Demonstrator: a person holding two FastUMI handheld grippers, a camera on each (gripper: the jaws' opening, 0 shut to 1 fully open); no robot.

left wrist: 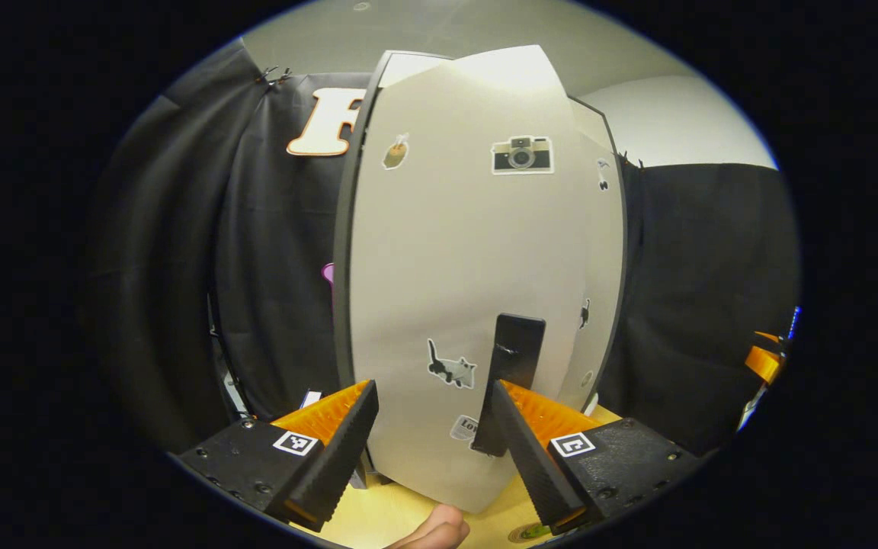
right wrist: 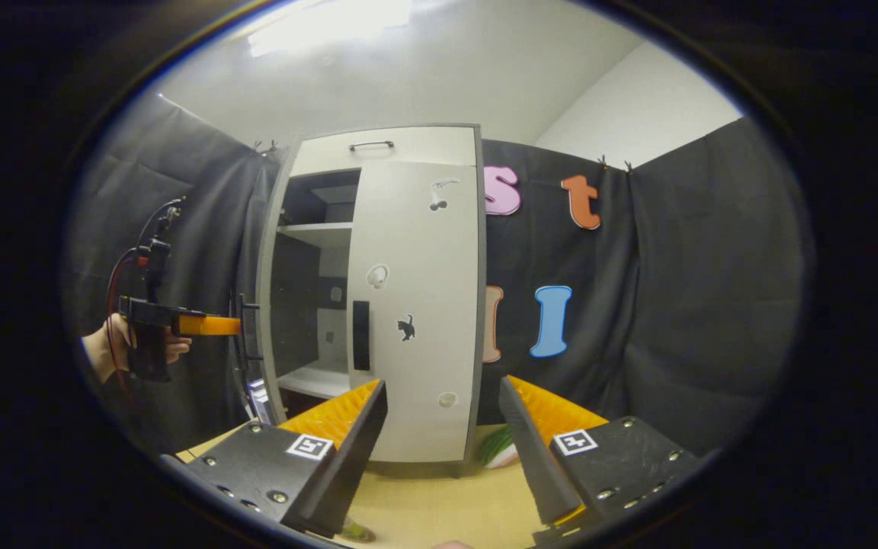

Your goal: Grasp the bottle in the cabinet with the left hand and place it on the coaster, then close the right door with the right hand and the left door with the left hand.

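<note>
The white cabinet (right wrist: 386,305) stands on the wooden table. Its right door (right wrist: 420,305), with a black handle (right wrist: 360,335), lies flush with the front. The left door (left wrist: 447,267) stands swung out; its sticker-covered outer face is close in front of my left gripper (left wrist: 431,450), which is open, the door's black handle (left wrist: 517,358) just above the right finger. From the right gripper view a hand holds the left gripper (right wrist: 206,325) against that door's edge (right wrist: 245,335). My right gripper (right wrist: 443,450) is open, back from the cabinet. A greenish round thing (left wrist: 530,531) shows at the bottom edge; whether it is the bottle I cannot tell.
Open shelves (right wrist: 317,232) show inside the cabinet's left half. A green and white object (right wrist: 496,448) lies by the cabinet's right foot. Black cloth walls surround the table (right wrist: 439,503). A fingertip (left wrist: 439,530) pokes in at the bottom. The right gripper (left wrist: 765,362) shows at the far right.
</note>
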